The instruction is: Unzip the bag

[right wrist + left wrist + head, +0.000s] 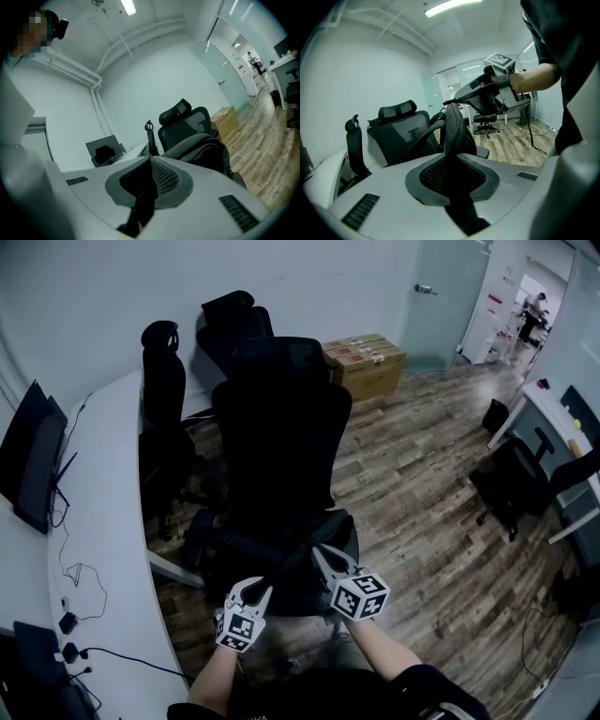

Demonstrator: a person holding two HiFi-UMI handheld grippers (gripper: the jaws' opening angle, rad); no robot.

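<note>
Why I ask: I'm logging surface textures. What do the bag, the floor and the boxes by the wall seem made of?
The bag looks like woven synthetic fabric, matte dark grey: it sags in soft folds. The floor is wood-look planking with mixed brown grain, low sheen; solid wood or laminate is unclear. The boxes look like plain cardboard: flat matte tan faces.

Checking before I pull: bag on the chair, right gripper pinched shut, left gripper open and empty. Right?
No. The left gripper is not open and empty: the left gripper view shows its jaws clamped on a black strap of the bag. The bag does sit on the chair, and the right gripper is pinched shut, on a thin dark strip.
</note>
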